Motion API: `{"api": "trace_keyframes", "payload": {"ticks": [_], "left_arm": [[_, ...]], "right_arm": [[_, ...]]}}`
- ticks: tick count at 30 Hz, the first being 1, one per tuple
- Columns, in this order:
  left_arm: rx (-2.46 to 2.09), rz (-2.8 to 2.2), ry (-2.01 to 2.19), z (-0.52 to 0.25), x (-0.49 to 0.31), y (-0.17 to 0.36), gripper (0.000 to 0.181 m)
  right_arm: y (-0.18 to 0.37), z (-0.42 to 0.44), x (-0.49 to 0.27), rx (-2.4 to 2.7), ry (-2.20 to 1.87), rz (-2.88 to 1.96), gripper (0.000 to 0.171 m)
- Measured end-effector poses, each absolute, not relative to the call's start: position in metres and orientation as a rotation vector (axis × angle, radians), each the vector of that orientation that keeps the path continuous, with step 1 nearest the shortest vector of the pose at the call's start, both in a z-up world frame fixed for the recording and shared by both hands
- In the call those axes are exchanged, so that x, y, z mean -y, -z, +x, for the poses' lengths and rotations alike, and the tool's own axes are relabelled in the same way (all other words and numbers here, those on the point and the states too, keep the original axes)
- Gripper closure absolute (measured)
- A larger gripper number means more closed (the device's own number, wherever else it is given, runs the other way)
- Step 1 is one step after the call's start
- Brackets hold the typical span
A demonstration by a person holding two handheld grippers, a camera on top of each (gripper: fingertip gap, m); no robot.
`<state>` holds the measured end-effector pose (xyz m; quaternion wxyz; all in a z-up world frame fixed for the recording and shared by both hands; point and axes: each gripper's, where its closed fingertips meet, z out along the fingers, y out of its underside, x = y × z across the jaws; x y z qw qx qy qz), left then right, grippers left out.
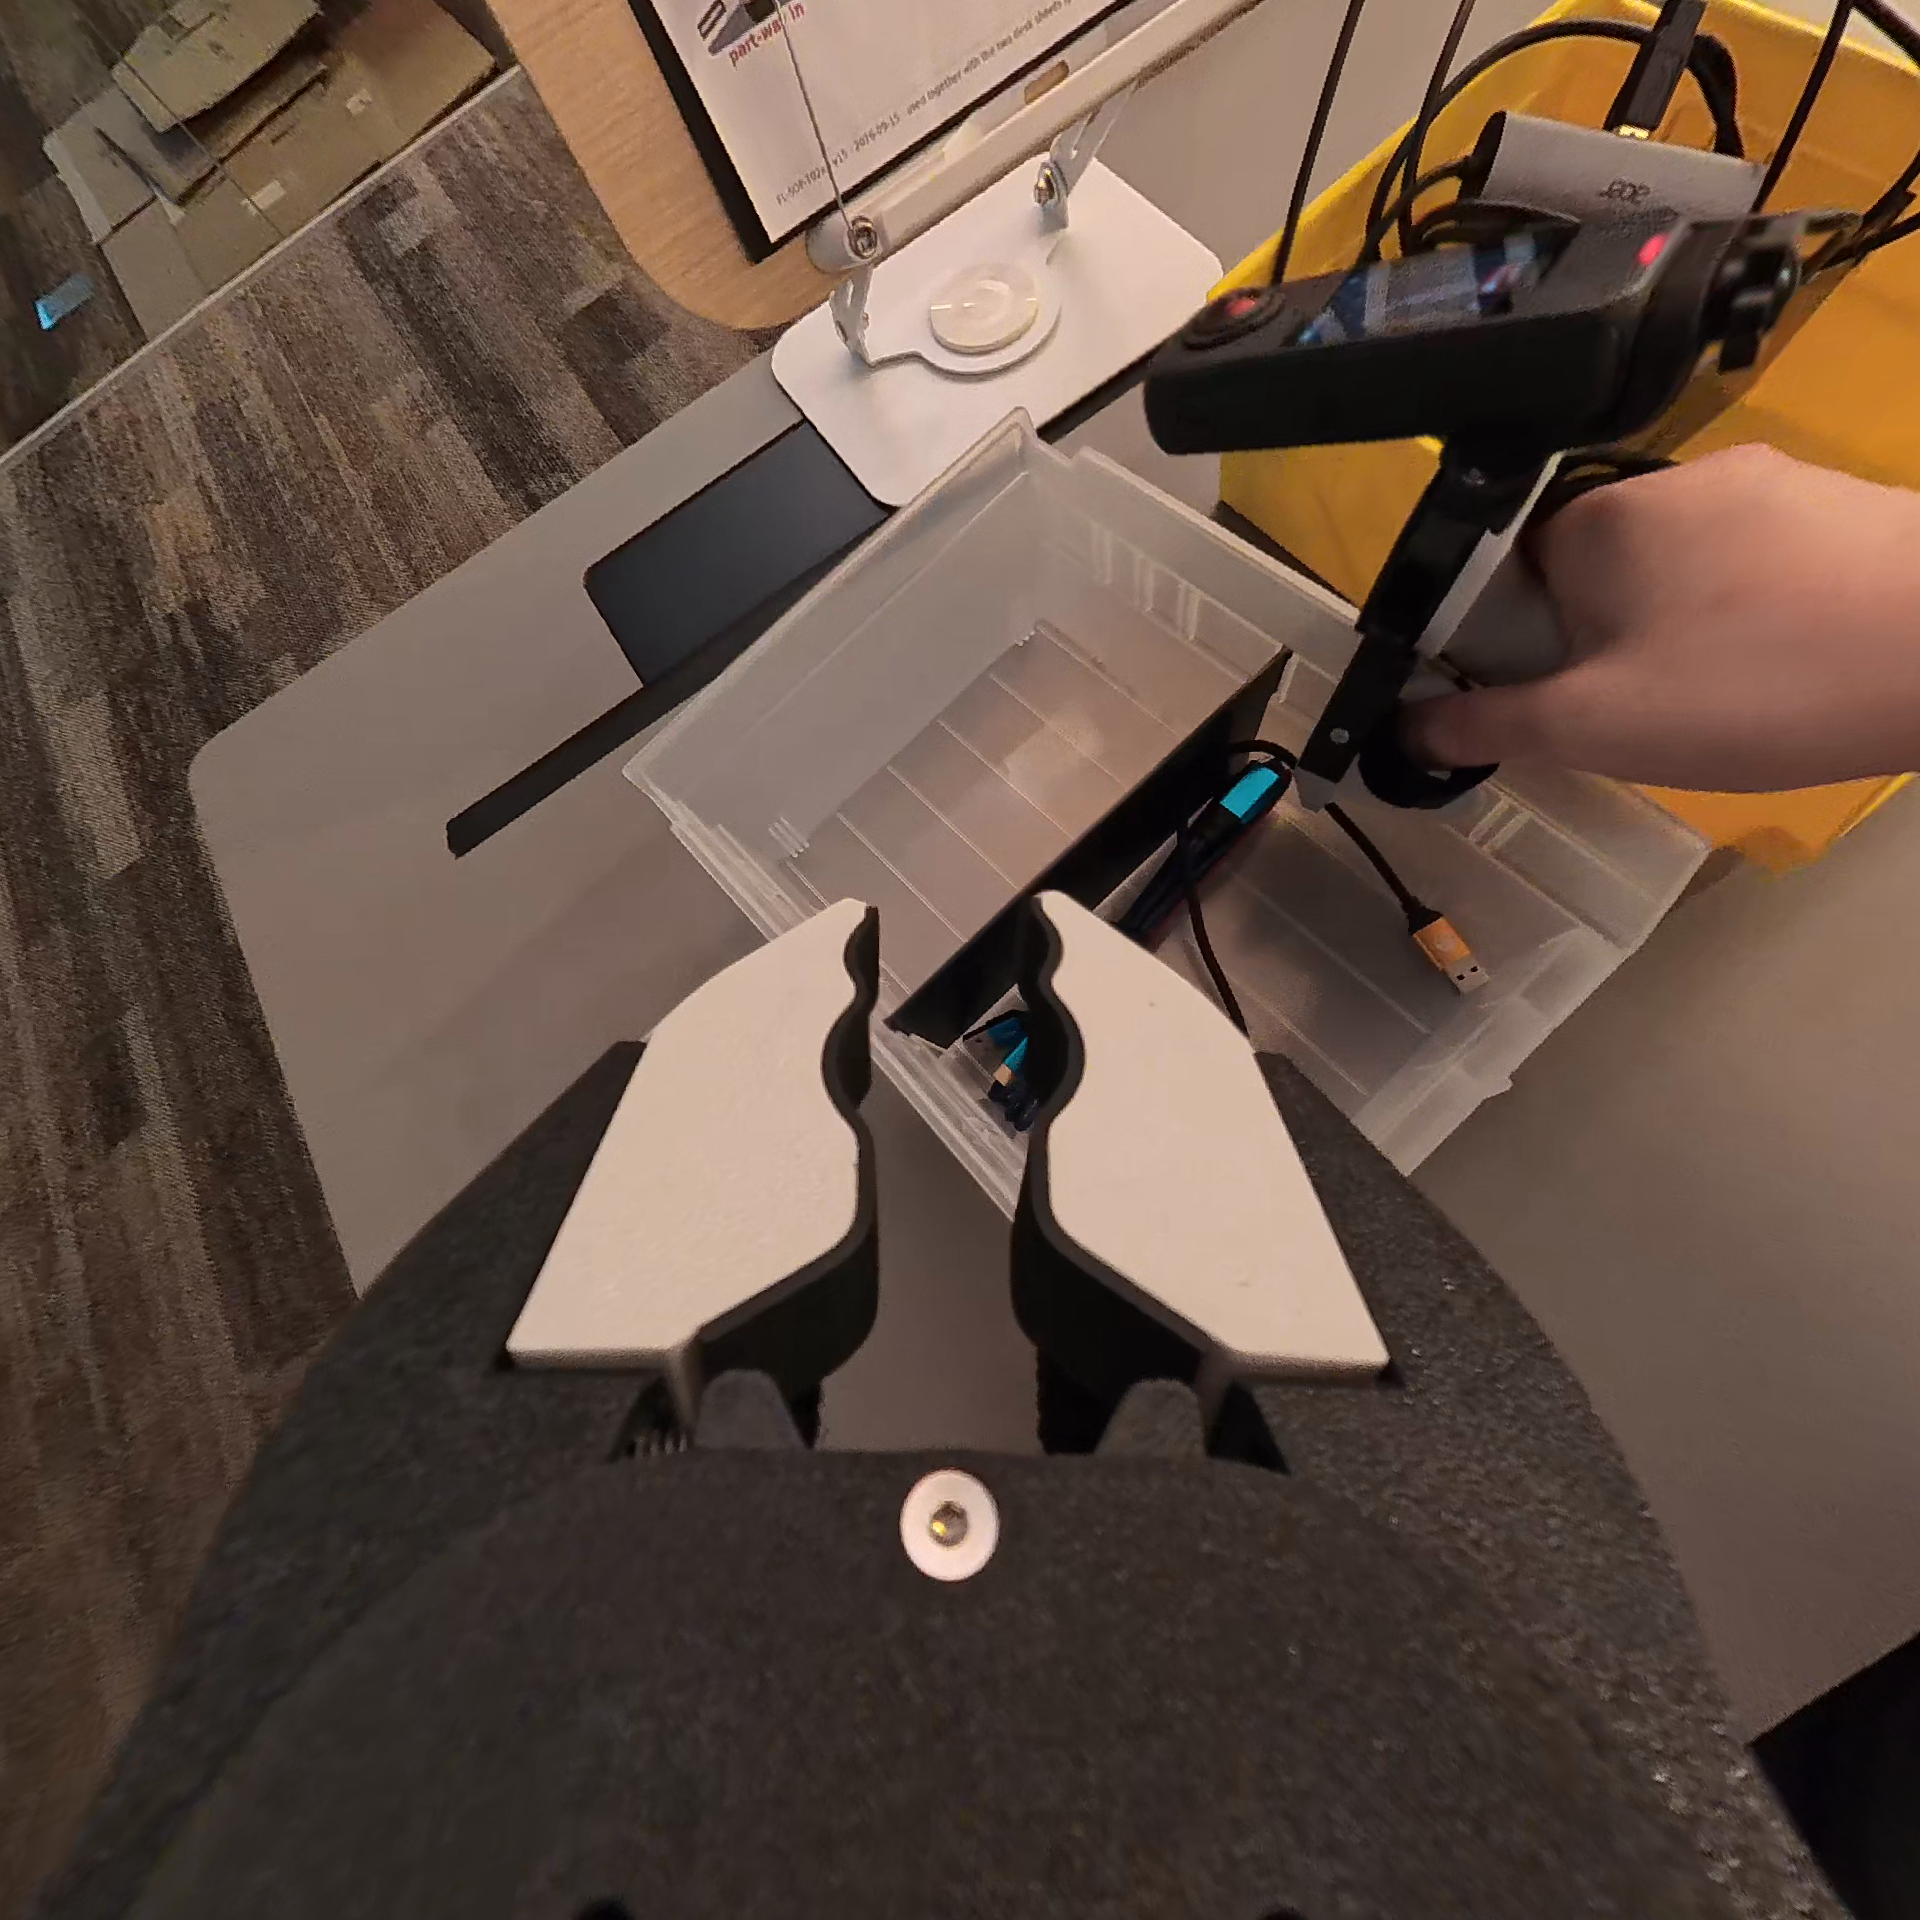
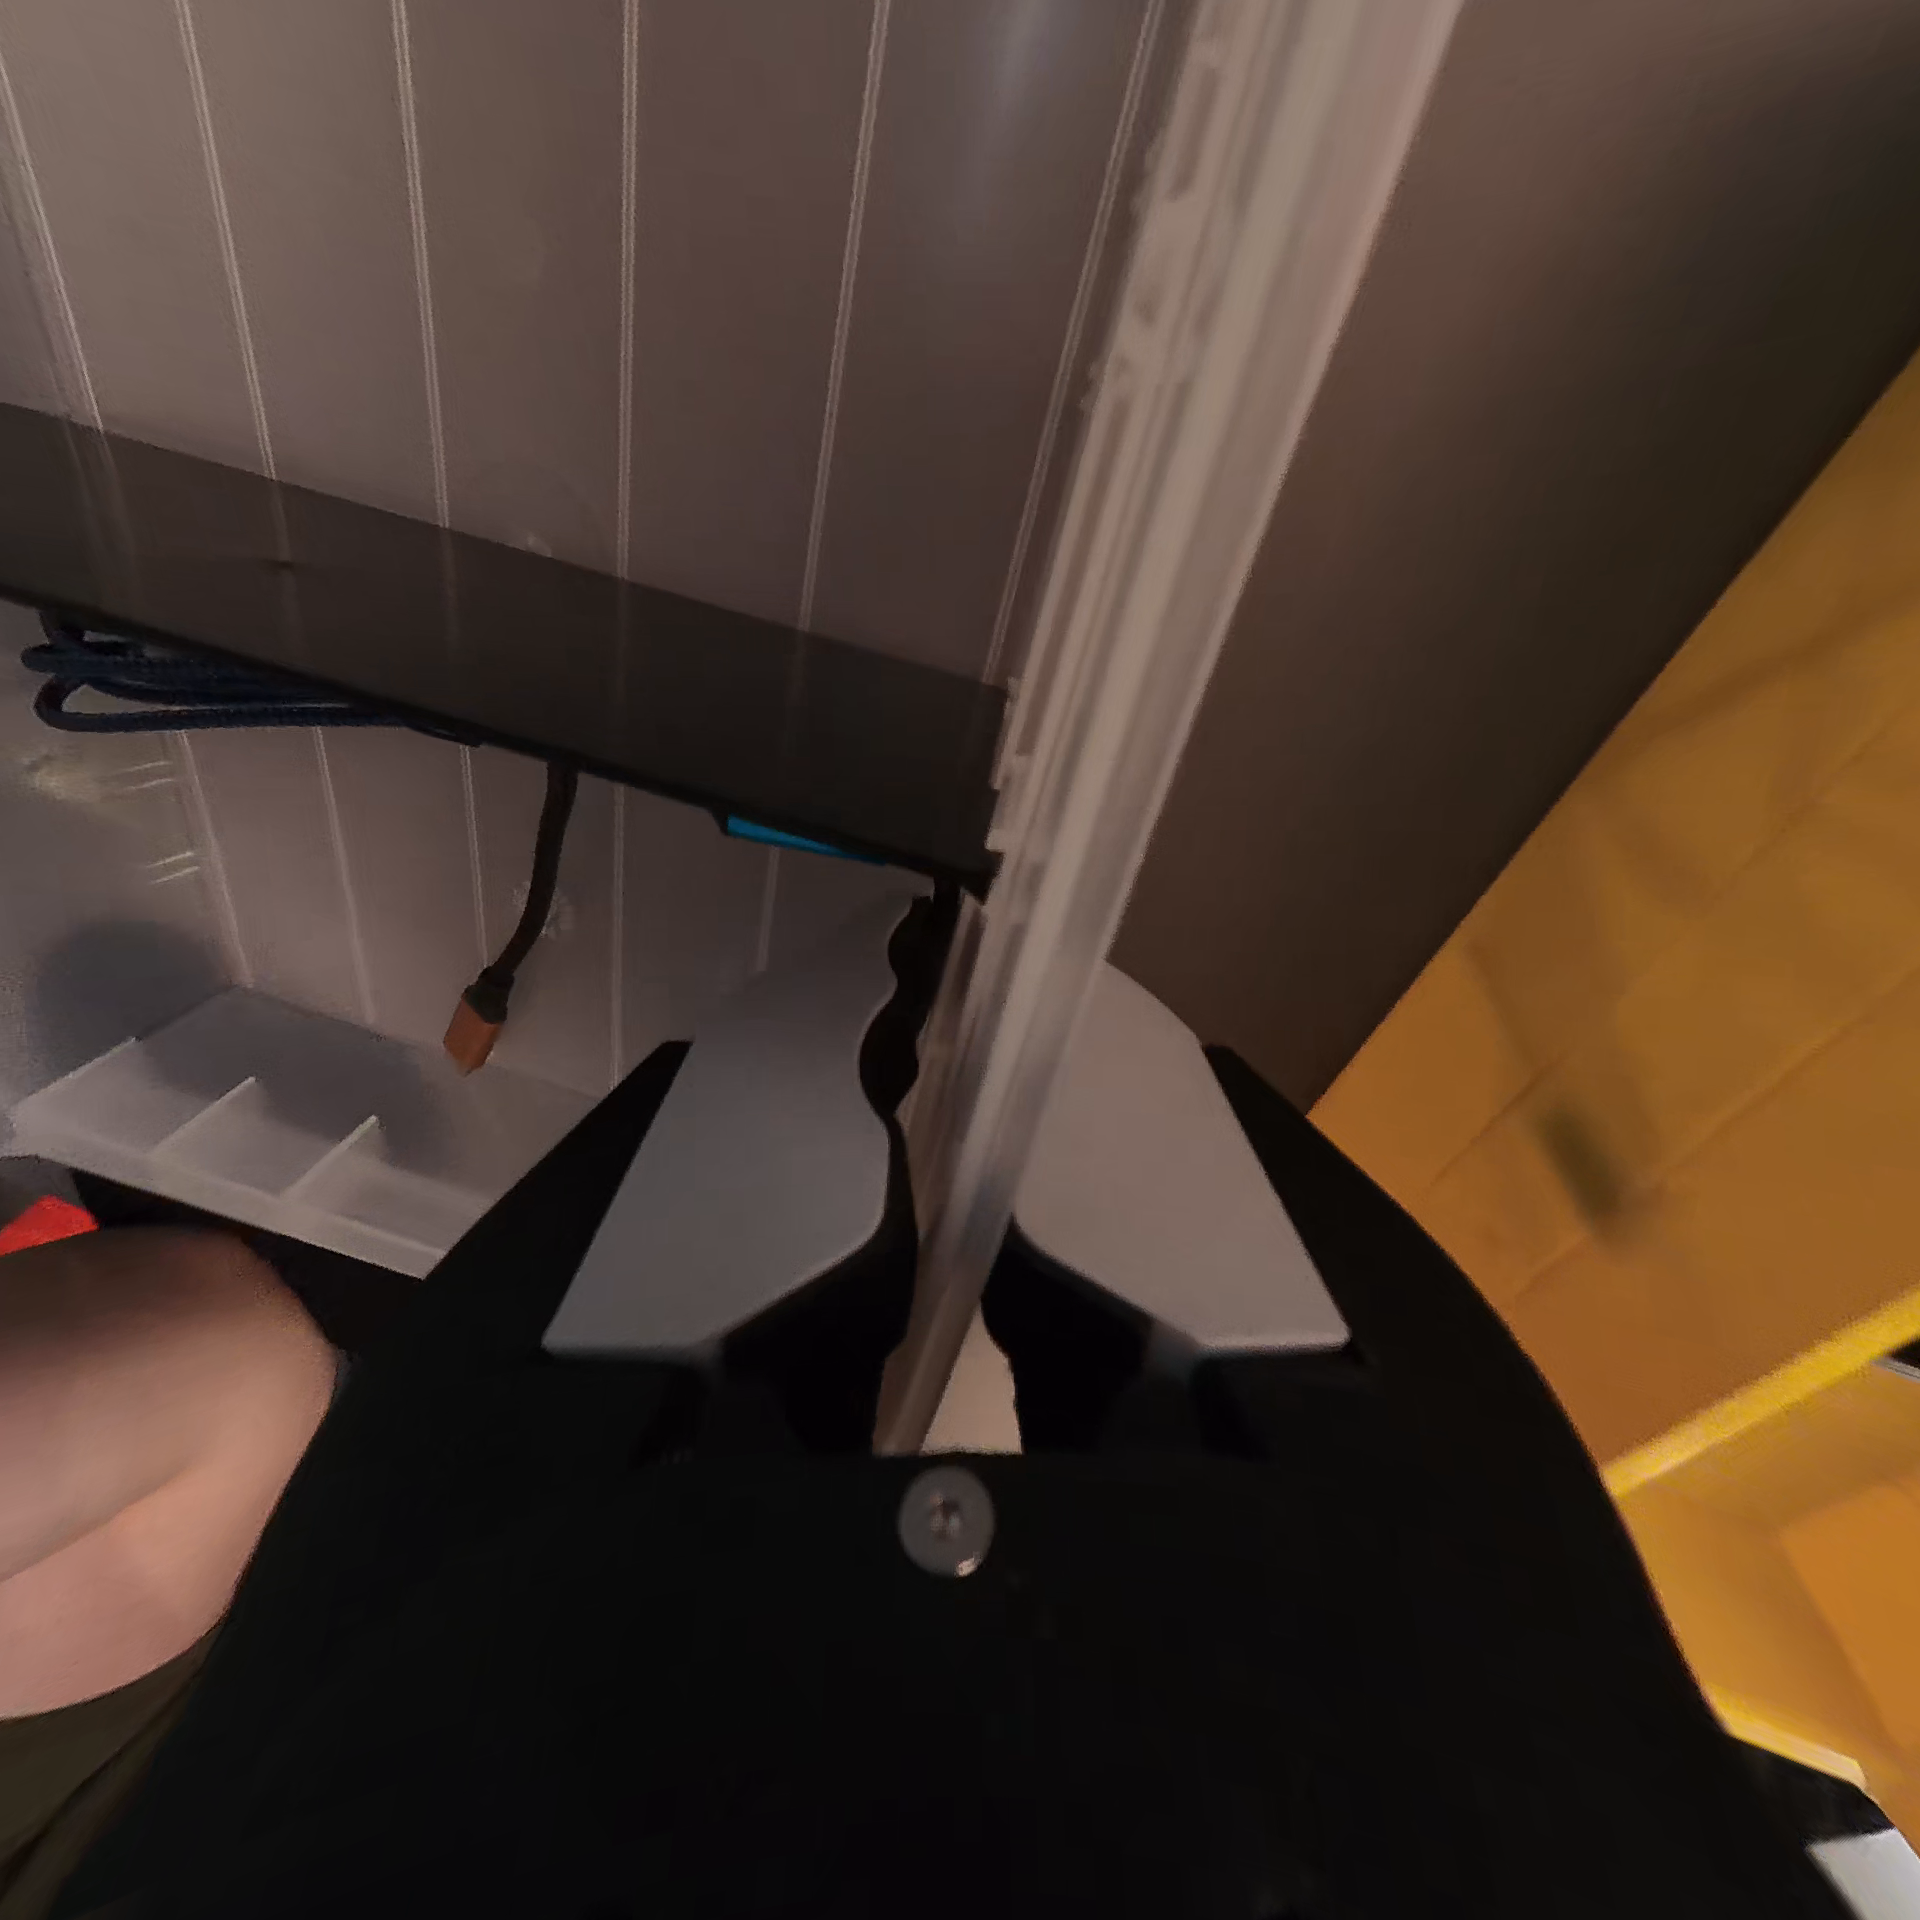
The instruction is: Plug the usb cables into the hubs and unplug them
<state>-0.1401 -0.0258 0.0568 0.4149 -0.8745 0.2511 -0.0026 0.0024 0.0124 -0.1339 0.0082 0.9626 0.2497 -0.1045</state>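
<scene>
1. Your left tongs [image 1: 951, 961] are open. Nothing is between the two white fingers [image 1: 727, 1122]. They hang just above the near corner of the clear plastic box [image 1: 1049, 540].
2. Your right tongs [image 2: 961, 1049] have one finger inside the box and one outside. The clear box wall [image 2: 1081, 831] stands between them. The fingers are close on each side of the wall, but you cannot tell if they squeeze it.
3. In the left view your hand [image 1: 1704, 623] holds the right tongs at the far right side of the box.
4. A long black divider [image 2: 499, 644] stands across the inside of the box.
5. The blue plug [image 1: 1250, 792] sits by the far end of the divider, right next to your right tongs.
6. The orange plug [image 1: 1442, 948] lies loose on the box floor, on the right part.
7. A dark blue cable [image 2: 187, 691] is bunched along the divider.
8. The box rests on a grey table [image 1: 416, 883]. A yellow bin [image 1: 1818, 436] stands to the far right.
</scene>
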Motion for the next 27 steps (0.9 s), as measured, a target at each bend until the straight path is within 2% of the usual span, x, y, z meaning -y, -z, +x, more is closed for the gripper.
{"api": "trace_keyframes", "payload": {"ticks": [7,13,21,27], "left_arm": [[-0.649,-2.177,0.002,-0.134,0.027,-0.06,0.156],[-0.61,-2.147,0.0,-0.137,0.025,-0.068,0.156],[-0.57,-2.052,-0.063,-0.141,0.027,-0.088,0.156],[-0.624,-1.966,-0.075,-0.123,0.037,-0.103,0.156]], "right_arm": [[0.119,-0.003,-0.014,-0.742,0.429,2.964,0.165],[0.105,0.014,-0.032,-0.856,0.296,2.998,0.165],[0.052,0.042,-0.042,-0.855,0.299,3.008,0.165],[0.01,0.104,-0.039,-0.823,0.253,3.006,0.165]]}}
